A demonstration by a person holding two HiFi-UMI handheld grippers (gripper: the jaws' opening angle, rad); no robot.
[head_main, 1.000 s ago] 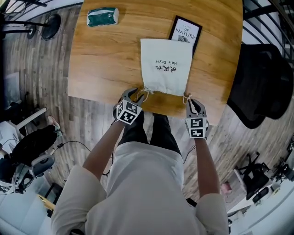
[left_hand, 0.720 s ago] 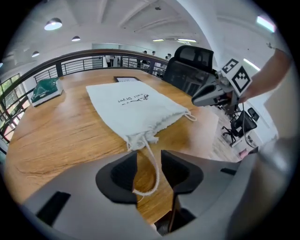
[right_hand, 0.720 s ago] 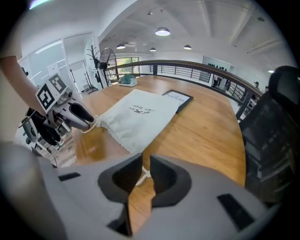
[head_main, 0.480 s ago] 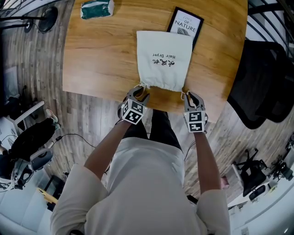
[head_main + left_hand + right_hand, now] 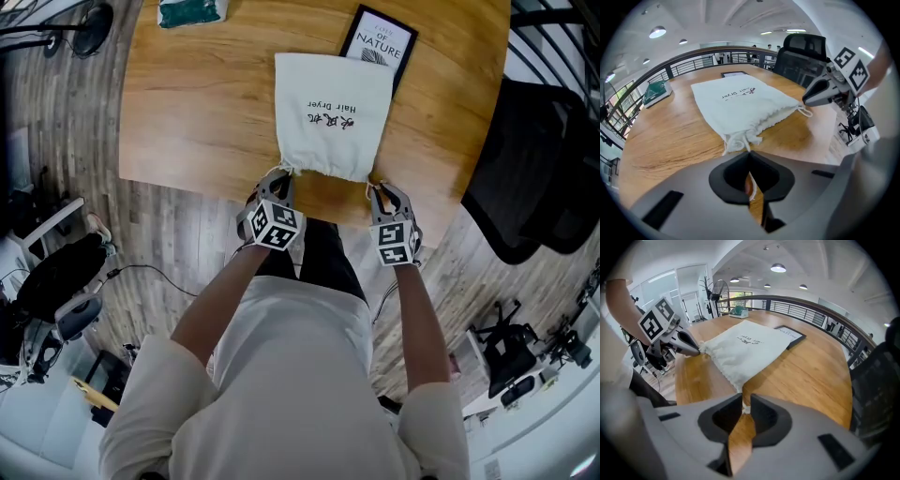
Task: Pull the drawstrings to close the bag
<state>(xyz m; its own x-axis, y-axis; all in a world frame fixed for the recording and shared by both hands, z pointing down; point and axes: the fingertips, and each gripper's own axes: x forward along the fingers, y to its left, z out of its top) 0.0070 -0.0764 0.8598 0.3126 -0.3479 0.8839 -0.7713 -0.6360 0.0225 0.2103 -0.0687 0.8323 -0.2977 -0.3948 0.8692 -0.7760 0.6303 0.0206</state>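
Note:
A white cloth bag printed "Hair Dryer" lies flat on the wooden table, its gathered mouth toward the near edge. My left gripper is at the mouth's left corner, shut on the left drawstring, which runs in between the pads. My right gripper is at the right corner, jaws pinched together on the right drawstring. In the left gripper view the bag spreads ahead with the right gripper at its far corner. The right gripper view shows the bag and the left gripper.
A black-framed "NATURE" print lies partly under the bag's far end. A green packet sits at the table's far left. A black office chair stands to the right of the table. The table's near edge runs just under both grippers.
The left gripper's jaws have gone from open around the bag's left corner to shut on the drawstring. The right gripper stays at the right corner.

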